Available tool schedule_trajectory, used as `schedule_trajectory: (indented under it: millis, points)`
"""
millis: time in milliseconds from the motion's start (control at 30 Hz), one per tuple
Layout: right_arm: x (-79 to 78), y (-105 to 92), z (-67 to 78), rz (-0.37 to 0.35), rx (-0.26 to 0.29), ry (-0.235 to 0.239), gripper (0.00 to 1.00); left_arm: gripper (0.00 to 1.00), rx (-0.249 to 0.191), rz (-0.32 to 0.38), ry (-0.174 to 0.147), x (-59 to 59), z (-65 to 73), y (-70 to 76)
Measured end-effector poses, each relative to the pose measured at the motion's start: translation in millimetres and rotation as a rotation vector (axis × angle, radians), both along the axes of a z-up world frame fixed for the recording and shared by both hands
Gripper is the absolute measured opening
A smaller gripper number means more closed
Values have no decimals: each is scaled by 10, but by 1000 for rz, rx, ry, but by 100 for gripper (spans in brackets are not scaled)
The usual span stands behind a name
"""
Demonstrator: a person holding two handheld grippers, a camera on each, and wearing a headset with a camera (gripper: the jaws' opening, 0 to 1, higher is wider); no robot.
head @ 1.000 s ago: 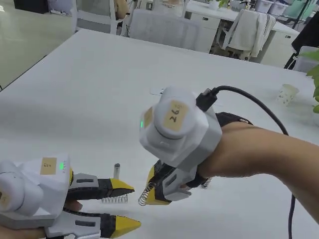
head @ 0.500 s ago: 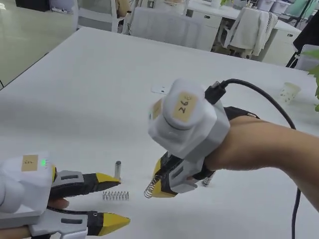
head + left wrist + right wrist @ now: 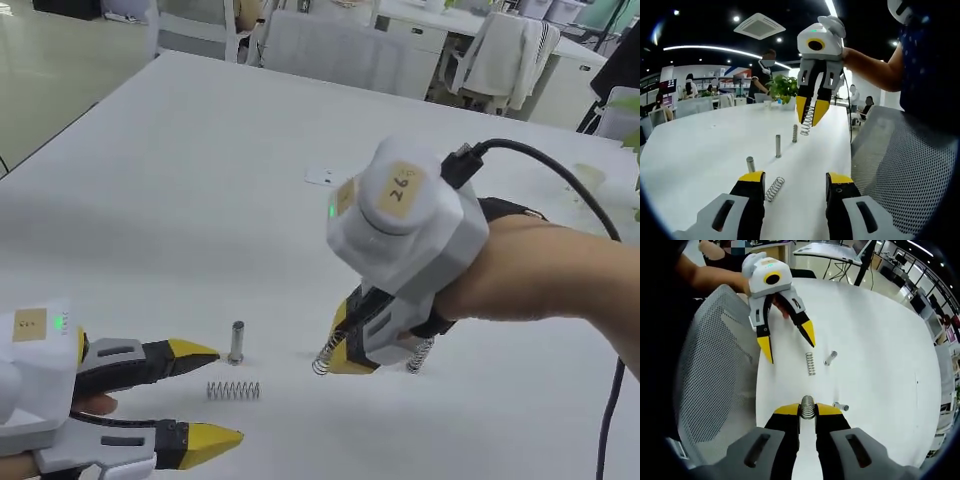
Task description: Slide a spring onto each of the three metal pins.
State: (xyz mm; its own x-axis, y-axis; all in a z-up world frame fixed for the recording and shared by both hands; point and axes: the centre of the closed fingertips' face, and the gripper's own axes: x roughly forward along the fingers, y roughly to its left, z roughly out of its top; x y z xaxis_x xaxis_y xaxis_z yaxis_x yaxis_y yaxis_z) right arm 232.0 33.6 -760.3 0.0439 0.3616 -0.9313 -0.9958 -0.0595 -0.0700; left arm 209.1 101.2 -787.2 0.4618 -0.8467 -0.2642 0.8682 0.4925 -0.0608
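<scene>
My right gripper [image 3: 345, 360] is shut on a short steel spring [image 3: 325, 355], held slanted just above the white table; its own view has the spring [image 3: 808, 406] end-on between the yellow tips. A bare metal pin [image 3: 237, 342] stands upright to its left. A loose spring [image 3: 233, 390] lies flat near that pin, between the fingers of my open left gripper [image 3: 225, 393]. In the left gripper view a second bare pin [image 3: 778, 145] stands behind the nearest one [image 3: 750, 163], and a farther pin [image 3: 795, 133] wears a spring. That sprung pin [image 3: 421, 353] shows beside my right gripper.
The white table [image 3: 180, 180] stretches far back, with a small white tag [image 3: 320, 177] lying on it. A black cable [image 3: 560, 190] trails from my right gripper. A mesh chair back [image 3: 715, 365] is near the table edge. Chairs and desks stand beyond the far edge.
My right gripper has carried its spring to the right, away from the nearest bare pin. My left gripper has drawn back to the left. The loose spring has stayed put.
</scene>
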Motion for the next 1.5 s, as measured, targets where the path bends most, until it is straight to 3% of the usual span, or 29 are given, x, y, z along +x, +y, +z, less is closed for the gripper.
schedule_trajectory:
  millis: [433,900,1500]
  points:
    - [220,-124,30,-31,-24,-17,9,46,-5,36,3,-4,-16,89]
    - [570,-219,-72,-68,-66,-42,9,47,-7,47,9,0,-28,113]
    - [712,-169,-250,-73,-83,-24,9,48,-6,62,16,12,-37,140]
